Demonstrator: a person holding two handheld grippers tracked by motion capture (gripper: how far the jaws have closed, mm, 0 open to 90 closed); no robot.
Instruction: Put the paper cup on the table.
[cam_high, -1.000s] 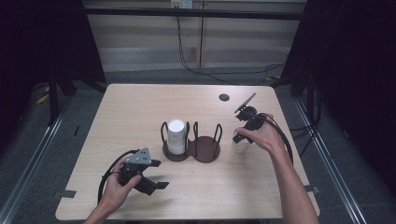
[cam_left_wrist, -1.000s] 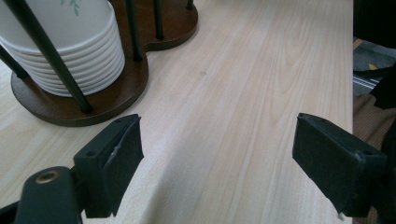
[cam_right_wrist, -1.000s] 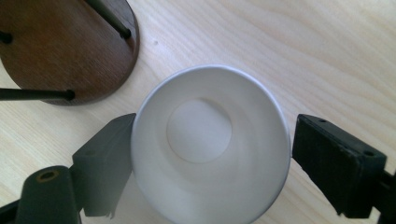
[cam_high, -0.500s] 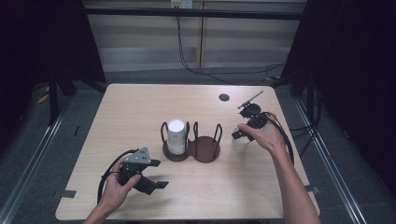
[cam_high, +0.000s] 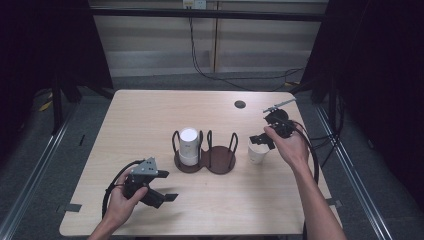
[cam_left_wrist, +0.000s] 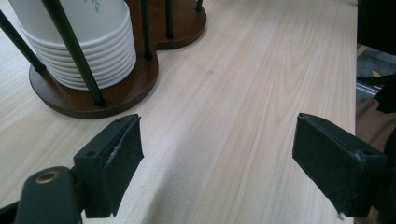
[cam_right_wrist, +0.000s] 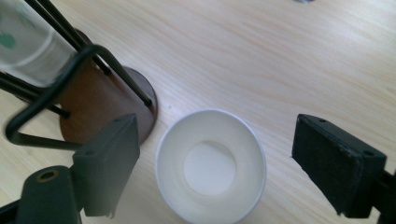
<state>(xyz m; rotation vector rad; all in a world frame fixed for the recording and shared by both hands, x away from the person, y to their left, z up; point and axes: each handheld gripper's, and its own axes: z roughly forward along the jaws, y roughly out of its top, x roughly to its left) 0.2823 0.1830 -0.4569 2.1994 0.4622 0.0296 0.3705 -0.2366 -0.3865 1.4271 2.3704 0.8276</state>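
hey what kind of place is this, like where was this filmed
Probably a lab or recording studio rather than a home: a bare wooden table ringed by dark curtains, with metal rails on the floor beside it. A person works hand-held tongs near a paper cup and a cup holder.

White cup (cam_right_wrist: 211, 164), brown holder (cam_high: 220, 164), black tongs (cam_right_wrist: 217, 170), pale wood table (cam_high: 150, 115)

**Single paper cup upright under the right claw**

The white paper cup (cam_right_wrist: 211, 164) stands upright and empty on the table, mouth up, directly below the right gripper (cam_right_wrist: 217, 163), between its spread jaws, touching neither.
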